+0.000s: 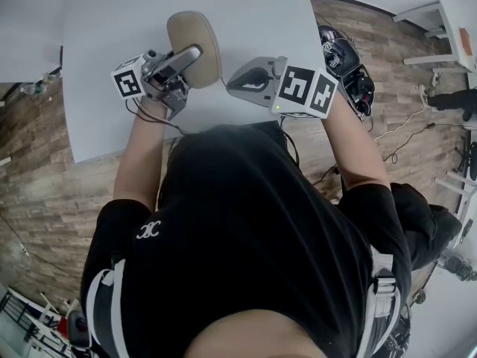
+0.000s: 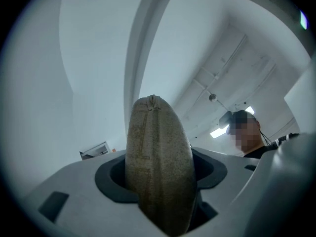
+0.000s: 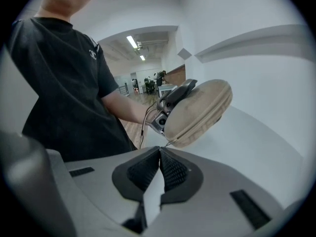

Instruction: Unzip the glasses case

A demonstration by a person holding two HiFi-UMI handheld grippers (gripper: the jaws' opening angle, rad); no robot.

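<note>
A tan oval glasses case [image 1: 195, 47] is held up off the white table [image 1: 261, 13], with my left gripper [image 1: 186, 62] shut across its width. In the left gripper view the case [image 2: 158, 152] stands on end between the jaws, its seam end pointing away. In the right gripper view the case [image 3: 200, 112] hangs just past my right gripper [image 3: 159, 149], with its zip line closed along the edge. A thin zipper pull [image 3: 169, 142] runs from the case's lower end into the closed tips. In the head view my right gripper [image 1: 231, 86] sits just right of the case.
The table's near edge [image 1: 119, 151] runs close to the person's body. Black gear [image 1: 346, 69] and cables lie on the wood floor to the right. White furniture [image 1: 440, 17] stands at the far right.
</note>
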